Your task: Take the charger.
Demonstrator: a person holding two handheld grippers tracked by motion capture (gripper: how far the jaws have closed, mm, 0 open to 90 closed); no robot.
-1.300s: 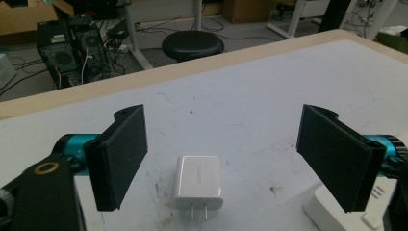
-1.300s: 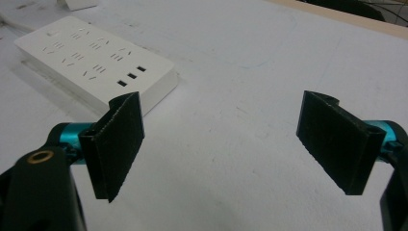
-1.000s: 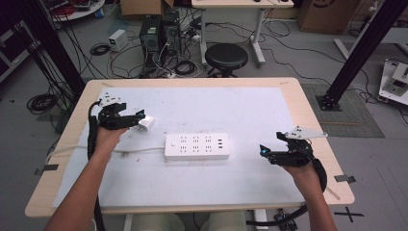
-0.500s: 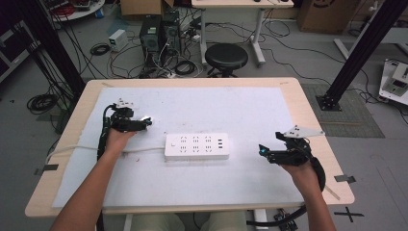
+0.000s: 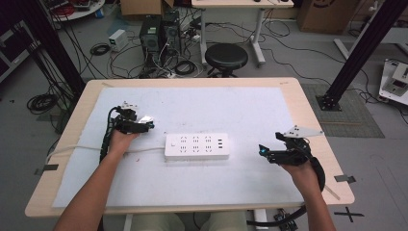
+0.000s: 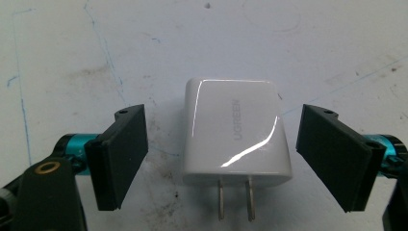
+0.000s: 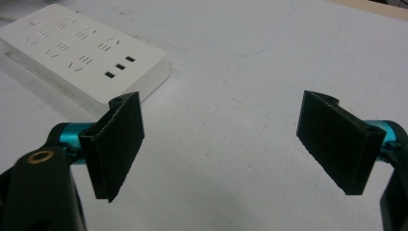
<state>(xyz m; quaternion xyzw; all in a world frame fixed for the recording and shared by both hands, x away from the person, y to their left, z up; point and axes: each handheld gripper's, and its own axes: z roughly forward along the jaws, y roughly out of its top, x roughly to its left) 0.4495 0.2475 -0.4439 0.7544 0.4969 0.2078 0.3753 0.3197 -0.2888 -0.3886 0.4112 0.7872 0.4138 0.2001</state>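
A white wall charger (image 6: 235,134) marked UGREEN lies flat on the white mat, its two prongs pointing back at the camera. My left gripper (image 6: 230,155) is open, one pad (image 6: 120,154) on each side of the charger with a gap to both. In the high view the left gripper (image 5: 139,126) sits at the mat's left, with the charger (image 5: 146,118) at its tips. A white power strip (image 5: 196,147) lies mid-mat. My right gripper (image 5: 263,151) hovers open and holding nothing to the right of the strip, and the power strip (image 7: 82,53) is also seen ahead of the right gripper (image 7: 226,144), to its left.
The strip's white cord (image 5: 91,148) runs left across the mat and off the table (image 5: 312,120) edge, under my left forearm. Beyond the table's far edge stand a black stool (image 5: 226,57), computer cases and floor cables.
My left gripper has moved right and down toward the charger until its open jaws stand on either side of it. The right gripper, strip and charger have stayed put.
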